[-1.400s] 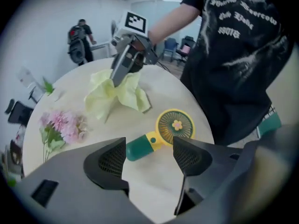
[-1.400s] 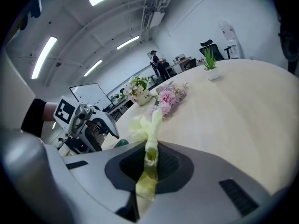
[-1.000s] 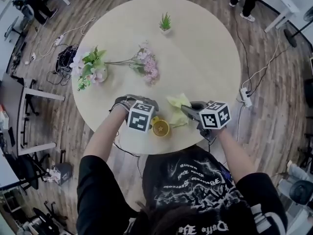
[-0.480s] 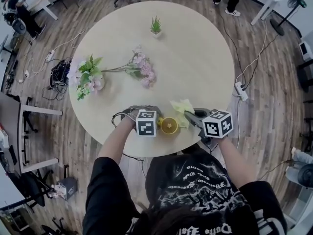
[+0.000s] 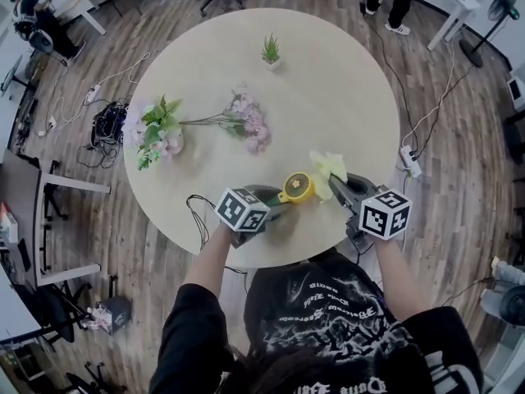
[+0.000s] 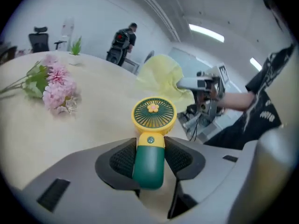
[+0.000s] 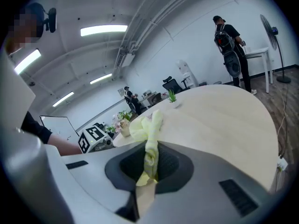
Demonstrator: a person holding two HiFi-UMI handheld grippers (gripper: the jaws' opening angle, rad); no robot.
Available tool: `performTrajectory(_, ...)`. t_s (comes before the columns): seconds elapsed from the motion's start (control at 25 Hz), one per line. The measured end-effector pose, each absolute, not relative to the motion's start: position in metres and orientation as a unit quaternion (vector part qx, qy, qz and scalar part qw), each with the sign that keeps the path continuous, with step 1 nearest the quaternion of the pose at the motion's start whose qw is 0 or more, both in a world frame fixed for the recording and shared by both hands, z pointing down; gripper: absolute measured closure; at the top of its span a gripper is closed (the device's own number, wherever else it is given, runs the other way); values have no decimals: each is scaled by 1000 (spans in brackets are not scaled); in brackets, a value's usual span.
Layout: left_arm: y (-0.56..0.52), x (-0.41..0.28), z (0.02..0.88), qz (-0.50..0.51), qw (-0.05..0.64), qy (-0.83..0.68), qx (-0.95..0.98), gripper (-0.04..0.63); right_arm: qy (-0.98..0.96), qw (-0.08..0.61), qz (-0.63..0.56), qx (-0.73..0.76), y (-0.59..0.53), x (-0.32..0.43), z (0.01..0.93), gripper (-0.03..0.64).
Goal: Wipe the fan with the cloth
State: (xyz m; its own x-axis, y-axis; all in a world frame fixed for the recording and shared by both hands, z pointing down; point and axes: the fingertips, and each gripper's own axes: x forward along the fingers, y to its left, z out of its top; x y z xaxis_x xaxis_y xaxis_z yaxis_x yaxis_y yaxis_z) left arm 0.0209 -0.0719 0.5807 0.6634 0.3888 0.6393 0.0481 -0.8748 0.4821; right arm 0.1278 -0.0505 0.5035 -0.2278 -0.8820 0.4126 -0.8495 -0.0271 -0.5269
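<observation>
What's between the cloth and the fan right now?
Nothing. In the head view the cloth, gripped by the right tool, sits right beside the fan; whether they touch I can't tell.

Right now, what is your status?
Left gripper, jaws just closing, grips fan by green handle. Right gripper shut on yellow cloth. Cloth beside fan head, nothing between.

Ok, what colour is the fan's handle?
Dark green; the fan handle shows best in the left gripper view.

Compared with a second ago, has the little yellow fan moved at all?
Yes. The fan has shifted away from the table's near edge, toward the pink flowers; the left gripper, jaws just closing, holds its green handle.
</observation>
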Motion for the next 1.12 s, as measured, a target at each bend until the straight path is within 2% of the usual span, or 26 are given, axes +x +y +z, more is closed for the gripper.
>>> performTrajectory(0.2,-84,57,533,209,390,68,894,394,690,70,-324,-643,-49,144,476,584)
performTrajectory(0.32,-94,69,496,88,478,55,872,394,699,65,-297,-647,-47,146,460,584)
performTrajectory(0.52,-107,73,433,-92,587,47,803,396,736,49,-258,-624,-38,116,438,584)
performTrajectory(0.64,-113,71,407,-155,607,38,778,396,773,43,-242,-585,-40,83,430,584)
performTrajectory(0.88,-124,63,376,-233,625,25,744,396,812,75,-215,-538,-60,50,402,584)
performTrajectory(1.12,-110,57,371,-209,611,25,763,396,817,130,-202,-524,-68,55,375,584)
